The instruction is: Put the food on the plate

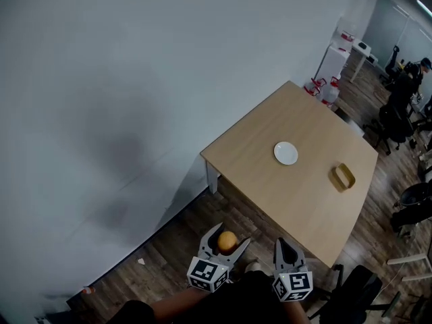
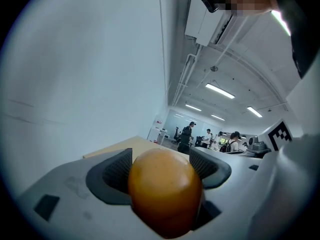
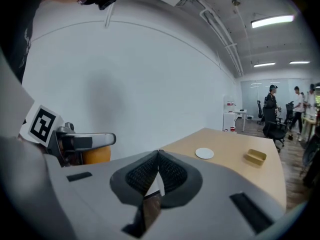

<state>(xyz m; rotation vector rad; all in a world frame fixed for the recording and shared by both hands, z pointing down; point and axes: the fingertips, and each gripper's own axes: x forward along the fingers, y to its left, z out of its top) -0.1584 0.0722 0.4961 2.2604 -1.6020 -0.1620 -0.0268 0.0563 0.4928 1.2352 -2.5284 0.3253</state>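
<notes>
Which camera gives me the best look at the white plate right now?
The head view: the plate lies whole, seen from above, on the table. The right gripper view shows it small and nearly edge-on. The left gripper view does not show it.

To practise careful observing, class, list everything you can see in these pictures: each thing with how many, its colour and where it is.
table: one, light wood, beside the white wall.
plate: one, white, on the table, nothing on it.
small tray: one, yellow, on the table, apart from the plate.
round food: one, orange, held off the table in the left claw.
jugs: number unclear, clear with red, on the floor at the table's far end.
office chairs: several, black, along the room's right side.
floor: dark wood planks.
left claw: one, grey, closed on the round food.
right claw: one, grey, jaws together, empty.
</notes>
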